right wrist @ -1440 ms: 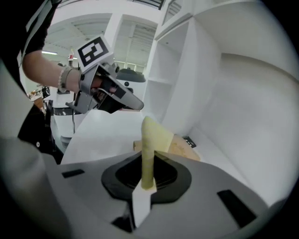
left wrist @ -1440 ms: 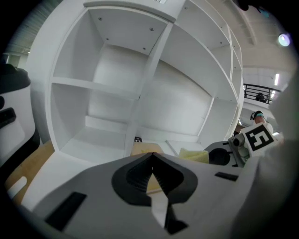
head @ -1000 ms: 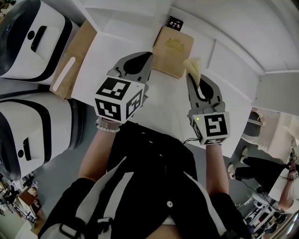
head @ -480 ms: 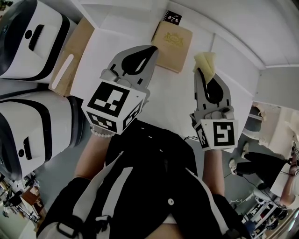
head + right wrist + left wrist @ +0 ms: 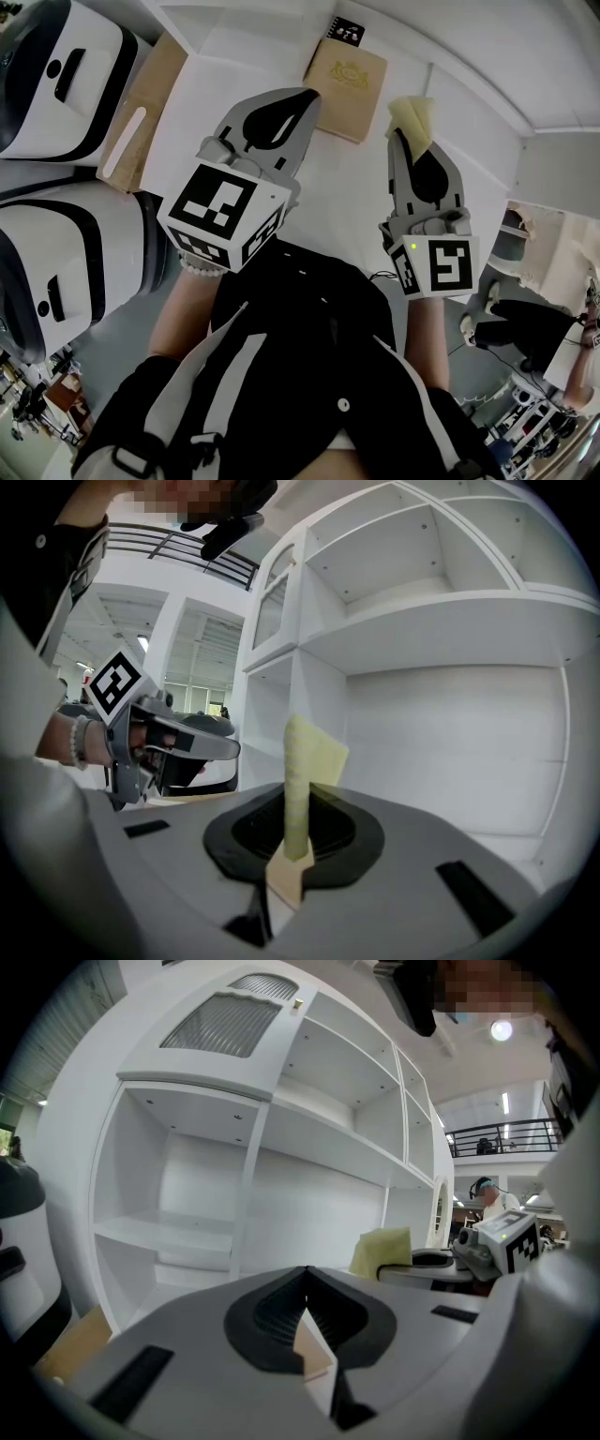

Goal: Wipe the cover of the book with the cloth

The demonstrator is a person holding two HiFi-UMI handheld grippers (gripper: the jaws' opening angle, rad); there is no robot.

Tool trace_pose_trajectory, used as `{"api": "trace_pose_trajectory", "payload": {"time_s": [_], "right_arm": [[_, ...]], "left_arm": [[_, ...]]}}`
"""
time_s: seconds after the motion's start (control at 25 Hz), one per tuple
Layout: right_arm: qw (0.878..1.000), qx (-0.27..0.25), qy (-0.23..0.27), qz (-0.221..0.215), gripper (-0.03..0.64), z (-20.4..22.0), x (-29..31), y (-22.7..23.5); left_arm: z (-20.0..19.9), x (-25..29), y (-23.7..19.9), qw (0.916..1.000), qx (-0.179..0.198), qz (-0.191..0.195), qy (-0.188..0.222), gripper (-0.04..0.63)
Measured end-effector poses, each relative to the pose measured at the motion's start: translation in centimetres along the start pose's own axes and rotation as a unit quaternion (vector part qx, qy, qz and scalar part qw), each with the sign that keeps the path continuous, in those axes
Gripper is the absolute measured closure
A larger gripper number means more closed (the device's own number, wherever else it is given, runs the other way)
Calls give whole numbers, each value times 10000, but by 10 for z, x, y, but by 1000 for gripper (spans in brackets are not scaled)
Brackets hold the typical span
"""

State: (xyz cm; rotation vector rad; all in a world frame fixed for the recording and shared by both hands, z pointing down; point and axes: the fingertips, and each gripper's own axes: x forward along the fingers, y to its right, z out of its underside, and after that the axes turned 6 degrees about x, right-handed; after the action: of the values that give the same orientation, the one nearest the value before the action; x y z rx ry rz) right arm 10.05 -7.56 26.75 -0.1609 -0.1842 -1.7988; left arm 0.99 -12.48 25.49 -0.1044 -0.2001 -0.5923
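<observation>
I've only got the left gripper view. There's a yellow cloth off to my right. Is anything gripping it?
Observer: Yes. The right gripper view shows the right tool shut on the cloth, which sticks up from between its jaws.
Operator: Where's the book?
Observer: In the head view the book lies closed on the white surface, just past the tip of your left tool.
Operator: Is the cloth on the cover?
Observer: No. In the head view it shows to the right of the book, not over it.
</observation>
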Motion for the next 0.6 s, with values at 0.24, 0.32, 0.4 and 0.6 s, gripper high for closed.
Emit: {"api": "trace_pose_trajectory", "payload": {"time_s": [0.24,0.32,0.4,0.6], "right_arm": [[10000,37,-4,-34,581,-1,2,-5],[10000,35,-17,-36,583,0,3,-5],[10000,33,-29,-35,583,1,4,-6],[10000,15,-68,-23,583,2,4,-6]], "left_arm": [[-1,1,-3,10000,-21,19,-12,594],[-1,2,-3,10000,-31,23,0,594],[-1,2,-4,10000,-41,19,3,594],[0,1,-5,10000,-69,18,-2,594]]}}
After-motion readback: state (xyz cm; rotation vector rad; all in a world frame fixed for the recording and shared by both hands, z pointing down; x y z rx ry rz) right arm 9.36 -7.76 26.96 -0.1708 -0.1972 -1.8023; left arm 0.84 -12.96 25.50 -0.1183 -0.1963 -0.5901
